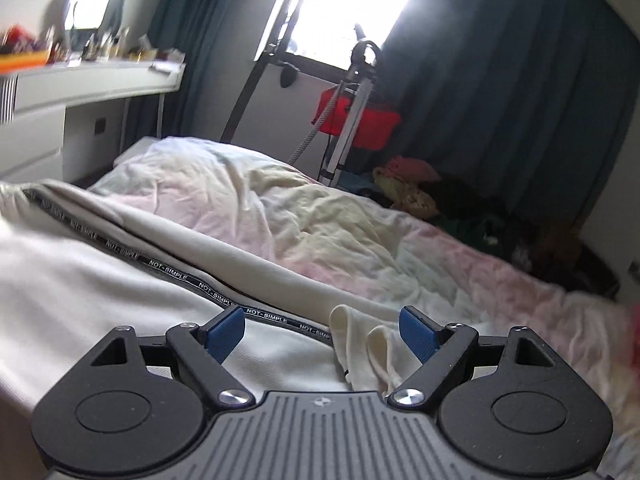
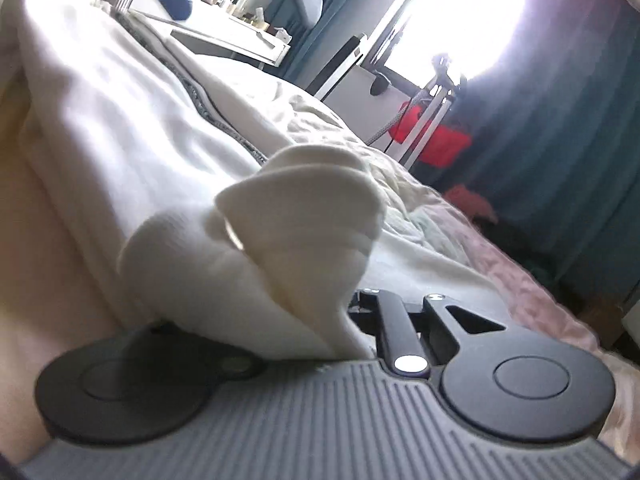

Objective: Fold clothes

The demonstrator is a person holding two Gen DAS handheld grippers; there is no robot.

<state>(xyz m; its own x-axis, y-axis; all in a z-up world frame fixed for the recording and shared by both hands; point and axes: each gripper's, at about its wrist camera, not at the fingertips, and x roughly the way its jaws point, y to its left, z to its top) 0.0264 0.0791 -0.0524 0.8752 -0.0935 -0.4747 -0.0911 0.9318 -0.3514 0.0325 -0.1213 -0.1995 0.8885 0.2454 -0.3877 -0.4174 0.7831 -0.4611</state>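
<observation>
A rumpled duvet (image 1: 320,216), pale with pink and yellow patches, covers the bed and serves as the landmark here. Dark teal curtains (image 1: 500,92) hang beyond its far side, flanking a bright window (image 1: 348,8). To the duvet's far left stands a white desk (image 1: 92,84) cluttered with small items. Beyond the duvet's far edge a red container (image 1: 360,120) sits beside a metal stand (image 1: 352,112), and a heap of coloured clothes (image 1: 412,184) lies at the duvet's right edge.

On the near part of the duvet lies a white garment (image 1: 80,272), spread fairly flat, with a black tape printed "NOT-SIMPLE" (image 1: 180,276) running diagonally along it.

The left gripper (image 1: 322,334) hovers low over the garment with its blue-padded fingers (image 1: 226,334) spread wide; a bunched fold of the white cloth stands between them, nearer the right pad, not pinched.

The right gripper (image 2: 320,332) is draped by a raised bunch of the same garment (image 2: 280,240), which hides its fingertips, so I cannot tell whether it grips the cloth.
</observation>
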